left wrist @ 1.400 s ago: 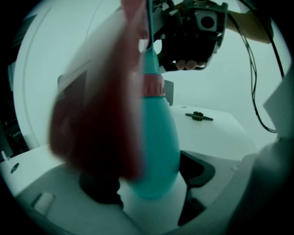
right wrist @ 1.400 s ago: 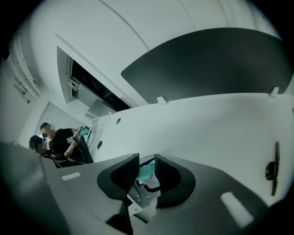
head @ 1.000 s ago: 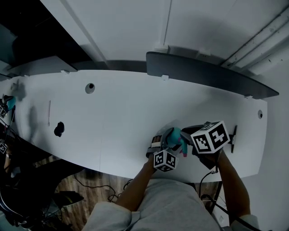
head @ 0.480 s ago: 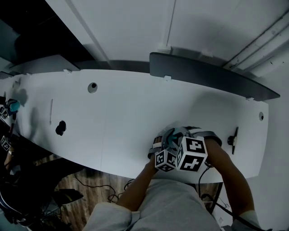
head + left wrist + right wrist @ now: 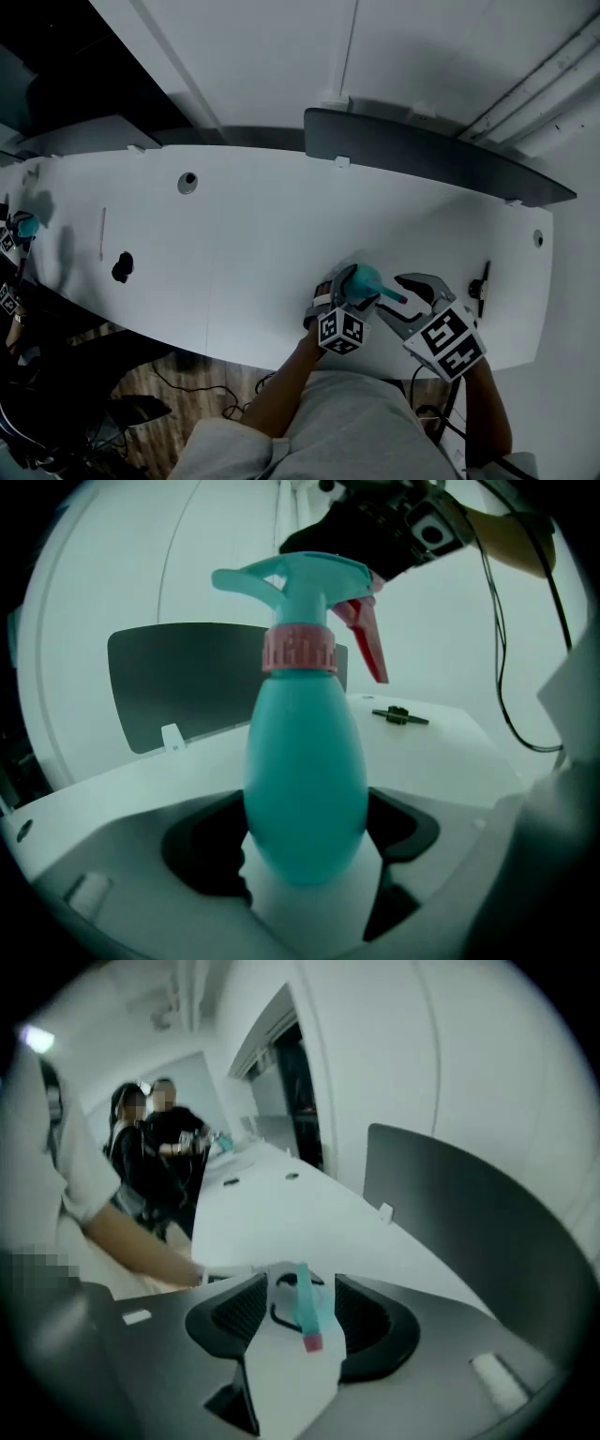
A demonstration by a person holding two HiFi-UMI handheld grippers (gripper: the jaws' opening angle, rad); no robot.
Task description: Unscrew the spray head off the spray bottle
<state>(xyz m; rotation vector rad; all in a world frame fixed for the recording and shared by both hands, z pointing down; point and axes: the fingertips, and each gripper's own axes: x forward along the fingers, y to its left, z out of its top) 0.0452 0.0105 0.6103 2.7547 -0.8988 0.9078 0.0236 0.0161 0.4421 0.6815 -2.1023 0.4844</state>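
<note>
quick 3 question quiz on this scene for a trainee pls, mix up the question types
1. True or false: the spray head is already off the spray bottle.
2. What does the left gripper clamp? A) the spray bottle's round body B) the spray head C) nothing
3. Are the right gripper's jaws pressing on the spray head or standing clear of it?

Key:
1. False. It sits on the bottle's neck.
2. A
3. Standing clear. The jaws have just been opening, and the spray head's top is between them, untouched.
</note>
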